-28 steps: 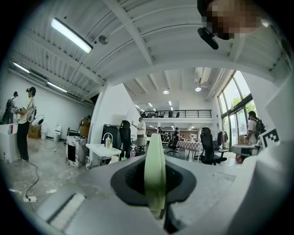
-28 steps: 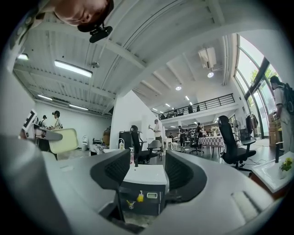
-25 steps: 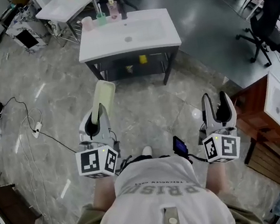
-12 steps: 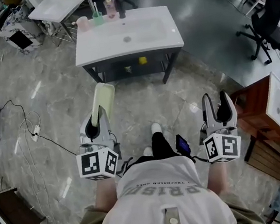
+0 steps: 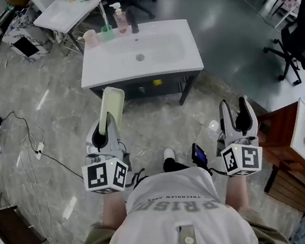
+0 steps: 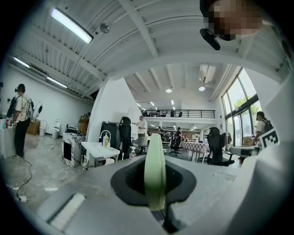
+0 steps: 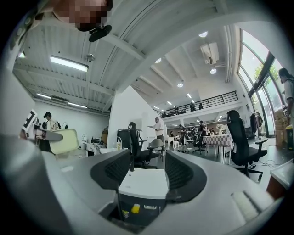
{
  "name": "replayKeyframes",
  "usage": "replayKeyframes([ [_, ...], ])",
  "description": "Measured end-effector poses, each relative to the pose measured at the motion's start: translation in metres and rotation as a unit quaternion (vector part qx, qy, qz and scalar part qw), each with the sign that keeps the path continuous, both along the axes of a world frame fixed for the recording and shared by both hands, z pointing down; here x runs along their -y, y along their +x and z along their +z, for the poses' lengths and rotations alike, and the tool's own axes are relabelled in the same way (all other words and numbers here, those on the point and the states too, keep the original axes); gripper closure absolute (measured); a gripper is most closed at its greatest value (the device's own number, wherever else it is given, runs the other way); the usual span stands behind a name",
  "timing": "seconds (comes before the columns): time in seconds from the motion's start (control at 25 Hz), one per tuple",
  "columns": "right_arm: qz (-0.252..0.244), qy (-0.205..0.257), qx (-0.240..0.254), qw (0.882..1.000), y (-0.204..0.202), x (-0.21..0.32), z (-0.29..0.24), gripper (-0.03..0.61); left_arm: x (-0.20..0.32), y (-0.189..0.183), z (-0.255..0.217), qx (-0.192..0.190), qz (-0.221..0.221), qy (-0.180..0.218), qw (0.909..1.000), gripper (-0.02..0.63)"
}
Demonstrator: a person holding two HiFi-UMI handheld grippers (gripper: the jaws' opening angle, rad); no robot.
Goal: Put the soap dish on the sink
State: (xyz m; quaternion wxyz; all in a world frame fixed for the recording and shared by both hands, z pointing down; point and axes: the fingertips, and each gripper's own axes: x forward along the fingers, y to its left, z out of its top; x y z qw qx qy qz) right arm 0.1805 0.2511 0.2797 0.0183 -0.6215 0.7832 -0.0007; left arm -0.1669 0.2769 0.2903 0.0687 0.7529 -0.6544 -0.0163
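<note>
Head for the white sink (image 5: pixel 105 69), well ahead, aiming at its bare front rim; leave right gripper (image 5: pixel 235 107) empty, jaws apart; hold left gripper (image 5: pixel 105 134) level, clamped on the pale green soap dish (image 5: pixel 111 106) standing on edge

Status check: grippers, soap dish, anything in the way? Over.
Left gripper shut on soap dish. Right gripper open, empty. Sink ahead, not yet reached. Cups and pump bottle along its back edge.
</note>
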Motion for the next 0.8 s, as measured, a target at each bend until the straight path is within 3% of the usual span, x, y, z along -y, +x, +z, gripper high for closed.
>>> replayKeyframes([
  [0.4,-0.011,-0.009,0.008,1.0,0.023,0.068,0.008,0.334,0.057,0.024,0.002,0.008,-0.01,-0.007,0.9999,0.597],
  [0.8,-0.018,-0.039,0.007,0.999,0.009,0.108,0.029,0.334,0.098,0.01,0.018,0.011,-0.018,-0.03,0.9993,0.597],
])
